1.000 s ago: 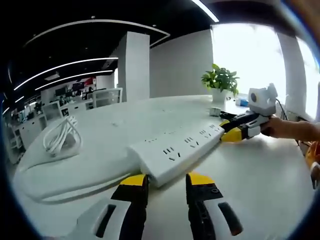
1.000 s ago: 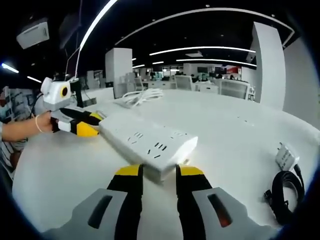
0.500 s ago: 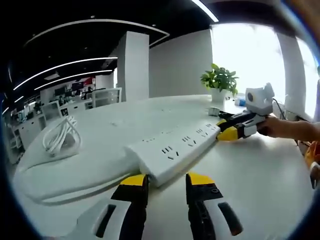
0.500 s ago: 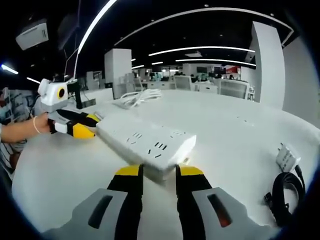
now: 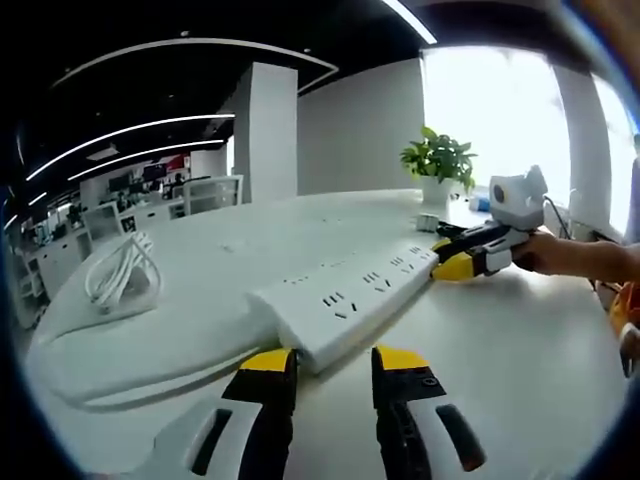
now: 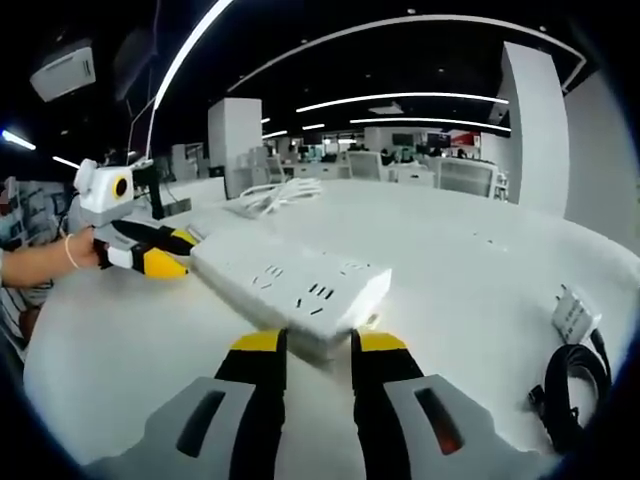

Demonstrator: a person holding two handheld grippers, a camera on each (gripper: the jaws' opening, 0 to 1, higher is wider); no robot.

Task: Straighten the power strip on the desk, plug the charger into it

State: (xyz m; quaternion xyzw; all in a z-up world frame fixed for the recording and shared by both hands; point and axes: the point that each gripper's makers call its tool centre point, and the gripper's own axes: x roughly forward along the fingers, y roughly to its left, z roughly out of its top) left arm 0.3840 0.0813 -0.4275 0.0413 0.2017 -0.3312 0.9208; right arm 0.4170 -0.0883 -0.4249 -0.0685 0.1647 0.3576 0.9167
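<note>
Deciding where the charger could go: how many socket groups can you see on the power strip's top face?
4, in a row along the power strip: one nearest the left gripper, two around the middle, one by the right gripper. Jaws may hide others at the ends.

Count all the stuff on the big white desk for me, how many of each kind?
Power strip: 1
Coiled white cable: 1
Potted plant: 1
White charger plug: 1
Coiled black cable: 1
Total: 5
</note>
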